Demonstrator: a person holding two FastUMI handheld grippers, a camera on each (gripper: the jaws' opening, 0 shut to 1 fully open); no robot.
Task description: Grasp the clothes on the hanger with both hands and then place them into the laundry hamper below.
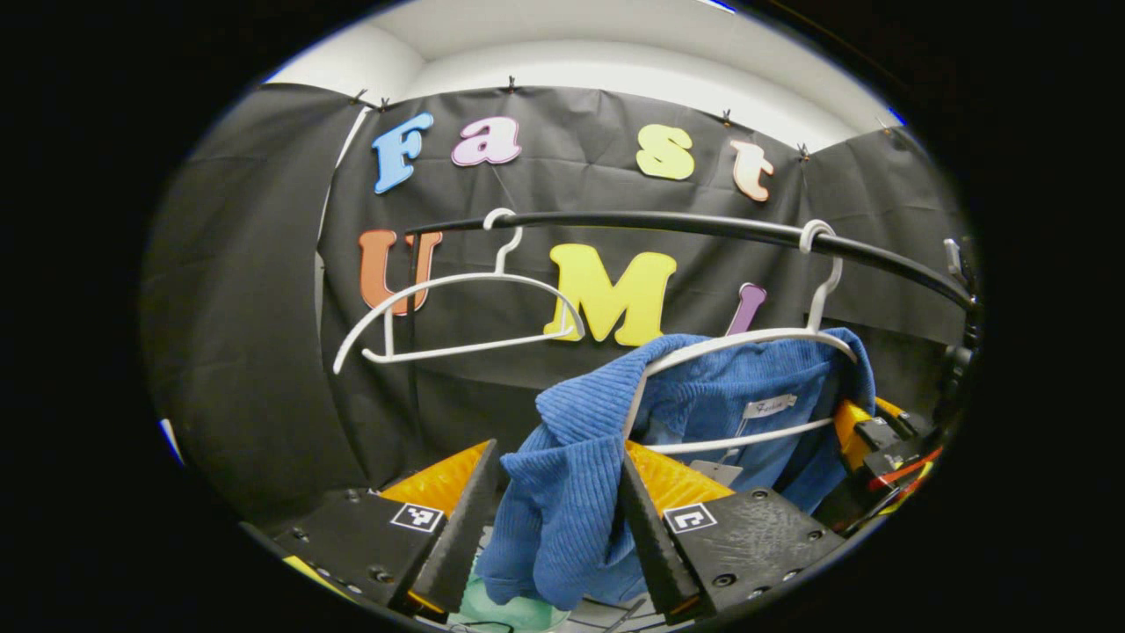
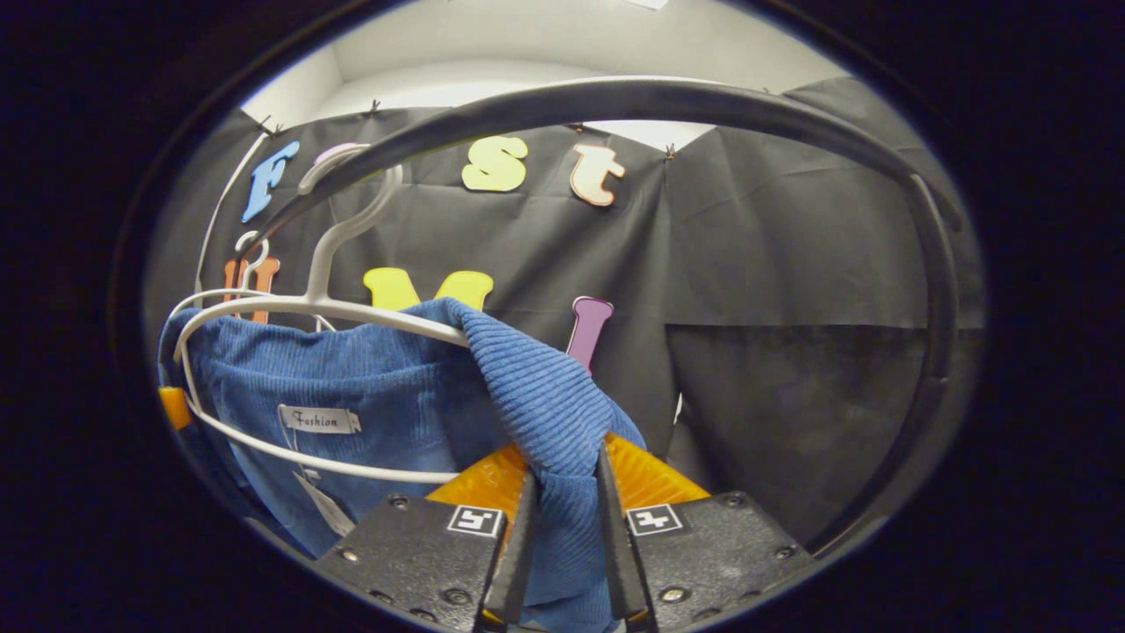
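A blue corduroy garment (image 1: pixel 703 387) hangs on a white hanger (image 1: pixel 747 338) from the black rail (image 1: pixel 668 224). My left gripper (image 1: pixel 558 462) is shut on one shoulder of it, and a bunch of cloth sags between its fingers. In the right gripper view the same garment (image 2: pixel 369 369) drapes over the hanger (image 2: pixel 334 308). There my right gripper (image 2: pixel 565 479) pinches the other shoulder with its fingers close together. The right gripper's body (image 1: pixel 879 435) shows past the garment's far side in the left gripper view.
An empty white hanger (image 1: pixel 457 308) hangs on the rail to the left of the garment. The rail (image 2: pixel 615 92) arches close over the right gripper. Something pale green (image 1: pixel 518 611) lies below the left gripper's fingers.
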